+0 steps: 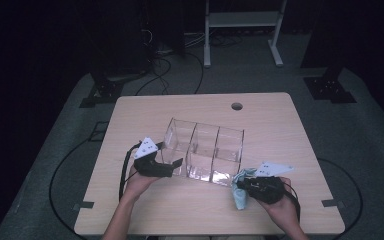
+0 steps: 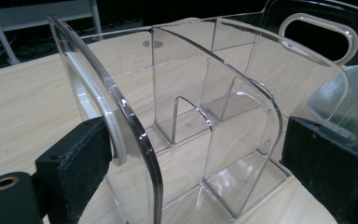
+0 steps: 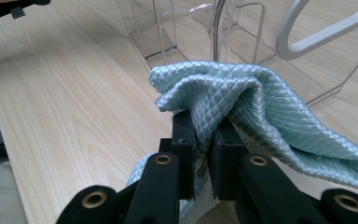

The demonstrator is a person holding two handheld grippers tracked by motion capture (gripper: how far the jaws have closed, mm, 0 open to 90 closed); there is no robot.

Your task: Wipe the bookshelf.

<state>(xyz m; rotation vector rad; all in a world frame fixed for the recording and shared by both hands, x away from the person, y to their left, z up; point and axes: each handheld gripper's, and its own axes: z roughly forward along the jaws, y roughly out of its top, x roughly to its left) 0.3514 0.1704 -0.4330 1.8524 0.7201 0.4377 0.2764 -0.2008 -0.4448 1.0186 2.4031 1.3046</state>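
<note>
Two grippers are at work on one clear plastic organizer, and the job looks like wiping it clean. Nearest the person, the right gripper (image 3: 200, 135) has its jaws pressed together on a fold of the pale blue cloth (image 3: 261, 107), which bunches up just ahead of its pads and hangs partly onto the bench (image 3: 74, 102). Right beyond that cloth stands the organizer's end wall with its handle cut-out (image 3: 317, 32), close but, as far as I can tell, not yet touched by the cloth.

The left gripper (image 2: 196, 154) has its jaws standing wide apart, with the near end of the organizer (image 1: 202, 150) between them: the left pad (image 2: 81, 154) sits at the outer curved wall, seemingly touching it, while the right pad (image 2: 326, 163) stands just off the next curved divider. It straddles the piece but does not clamp it. Farther ahead of this gripper the compartments run on toward the far handle, and the cloth shows through the plastic off to the right.

I judge the step in hand to be steadying the organizer before the wipe. The next move calls for the left gripper to close on the wall, then for the right gripper to bring the cloth forward against the plastic without tipping the light organizer.
</note>
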